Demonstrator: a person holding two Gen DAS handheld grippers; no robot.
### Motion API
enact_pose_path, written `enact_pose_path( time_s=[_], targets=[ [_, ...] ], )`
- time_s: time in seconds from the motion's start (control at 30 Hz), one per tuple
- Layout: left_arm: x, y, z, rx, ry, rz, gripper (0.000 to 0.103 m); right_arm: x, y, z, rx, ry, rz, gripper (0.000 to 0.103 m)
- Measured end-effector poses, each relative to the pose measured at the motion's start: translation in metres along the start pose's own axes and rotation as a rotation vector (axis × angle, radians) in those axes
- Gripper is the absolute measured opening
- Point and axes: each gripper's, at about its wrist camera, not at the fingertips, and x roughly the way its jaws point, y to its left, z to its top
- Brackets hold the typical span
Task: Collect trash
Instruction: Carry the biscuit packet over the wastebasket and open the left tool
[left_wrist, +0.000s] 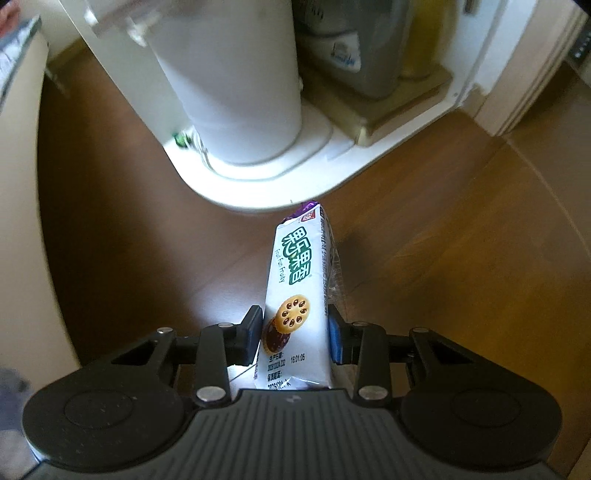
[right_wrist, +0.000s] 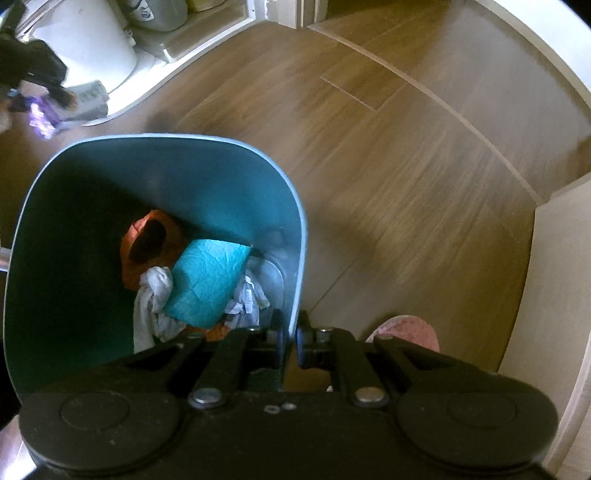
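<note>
My left gripper (left_wrist: 295, 332) is shut on a white and purple biscuit wrapper (left_wrist: 299, 280) and holds it above the wooden floor. The same gripper and wrapper (right_wrist: 70, 107) show blurred at the far left of the right wrist view. My right gripper (right_wrist: 290, 341) is shut on the rim of a teal trash bin (right_wrist: 299, 236). Inside the bin lie an orange wrapper (right_wrist: 147, 240), a teal sheet (right_wrist: 210, 280) and crumpled white paper (right_wrist: 155, 302).
A tall white cylinder (left_wrist: 236, 81) stands on a white base (left_wrist: 280, 181) ahead of the left gripper, with a grey appliance (left_wrist: 362, 48) beside it. A pink slipper (right_wrist: 410, 330) lies right of the bin. White walls and door frames edge the wooden floor (right_wrist: 406, 177).
</note>
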Motion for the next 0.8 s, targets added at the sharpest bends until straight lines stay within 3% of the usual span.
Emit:
enact_pose_path(
  time_s=[0.2, 0.5, 0.8],
  targets=[
    [-0.07, 0.015, -0.014, 0.085, -0.085, -0.049, 0.034, -0.004, 0.001, -0.002, -0.022, -0.008, -0.005, 0.005],
    [-0.165, -0.005, -0.066, 0.255, -0.177, -0.167, 0.035, -0.022, 0.016, -0.012, -0.104, -0.047, -0.068, 0.004],
    [-0.215, -0.026, -0.141, 0.431, -0.216, -0.236, 0.034, -0.04, 0.006, -0.018, 0.03, -0.057, -0.033, 0.003]
  ],
)
